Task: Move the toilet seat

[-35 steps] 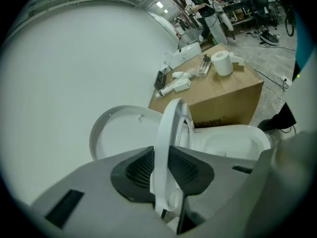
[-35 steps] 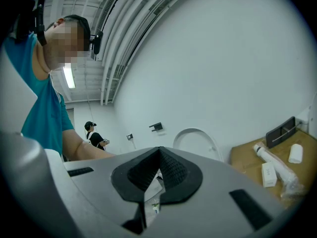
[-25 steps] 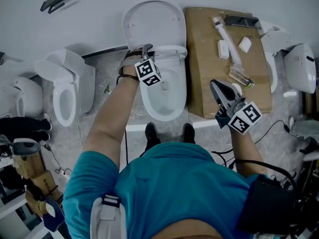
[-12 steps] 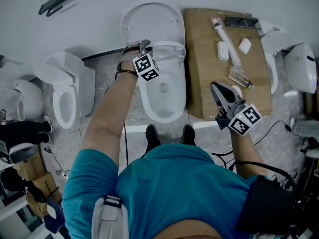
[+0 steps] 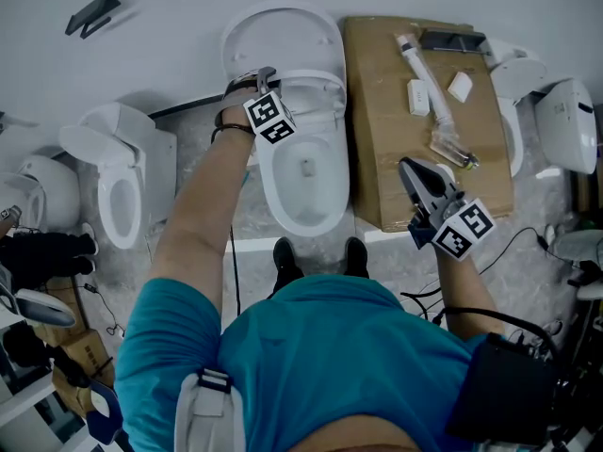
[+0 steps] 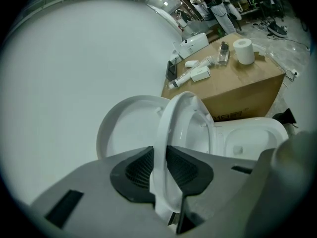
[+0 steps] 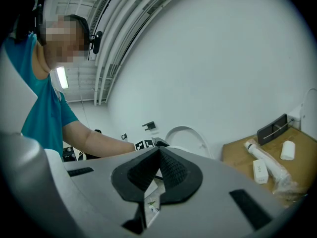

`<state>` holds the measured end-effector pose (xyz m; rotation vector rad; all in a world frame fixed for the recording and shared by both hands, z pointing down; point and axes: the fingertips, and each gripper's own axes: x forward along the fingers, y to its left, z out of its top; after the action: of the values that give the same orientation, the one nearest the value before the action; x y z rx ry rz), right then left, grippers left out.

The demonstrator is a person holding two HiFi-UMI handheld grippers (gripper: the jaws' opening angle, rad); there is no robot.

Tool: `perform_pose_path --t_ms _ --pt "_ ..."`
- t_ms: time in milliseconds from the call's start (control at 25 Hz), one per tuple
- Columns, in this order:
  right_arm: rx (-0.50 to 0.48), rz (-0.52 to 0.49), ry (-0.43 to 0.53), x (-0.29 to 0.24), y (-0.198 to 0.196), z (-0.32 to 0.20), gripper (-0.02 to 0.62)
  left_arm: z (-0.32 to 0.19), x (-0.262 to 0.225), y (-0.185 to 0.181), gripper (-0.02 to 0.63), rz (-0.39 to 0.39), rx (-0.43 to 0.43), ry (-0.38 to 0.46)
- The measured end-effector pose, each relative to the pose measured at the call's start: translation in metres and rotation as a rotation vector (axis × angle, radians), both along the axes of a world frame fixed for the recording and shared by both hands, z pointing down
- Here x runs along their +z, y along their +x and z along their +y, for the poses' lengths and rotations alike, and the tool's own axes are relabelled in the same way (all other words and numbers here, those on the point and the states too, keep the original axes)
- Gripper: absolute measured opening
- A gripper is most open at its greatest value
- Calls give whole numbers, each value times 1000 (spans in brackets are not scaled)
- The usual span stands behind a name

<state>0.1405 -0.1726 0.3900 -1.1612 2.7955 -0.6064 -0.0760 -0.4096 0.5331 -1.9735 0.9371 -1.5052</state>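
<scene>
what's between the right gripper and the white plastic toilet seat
Head view: bare brown cardboard box top lies between right gripper and white toilet seat.

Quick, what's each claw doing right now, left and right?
Left claw: closed on the rim of the toilet seat.
Right claw: closed, holding nothing.

In the head view the left claw point(image 5: 266, 78) has its jaws covered by its marker cube point(image 5: 271, 119), so its hold on the white plastic toilet seat ring point(image 5: 316, 89) is unreadable there. In the left gripper view, the ring's lower edge vanishes between the dark ribbed pads point(image 6: 136, 170). The small white pieces point(image 5: 416, 94) on the brown cardboard box point(image 5: 377, 158) are too small to name, perhaps fittings. A rounded white ceramic toilet point(image 5: 42, 191) is cut by the left edge.
</scene>
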Motion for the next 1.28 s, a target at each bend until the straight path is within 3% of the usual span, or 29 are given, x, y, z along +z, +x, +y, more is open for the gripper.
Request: perform_pose_path --t_ms 1280 --pt "50 3 -49 19 15 -28 -6 -93 1 -4 83 4 -59 -25"
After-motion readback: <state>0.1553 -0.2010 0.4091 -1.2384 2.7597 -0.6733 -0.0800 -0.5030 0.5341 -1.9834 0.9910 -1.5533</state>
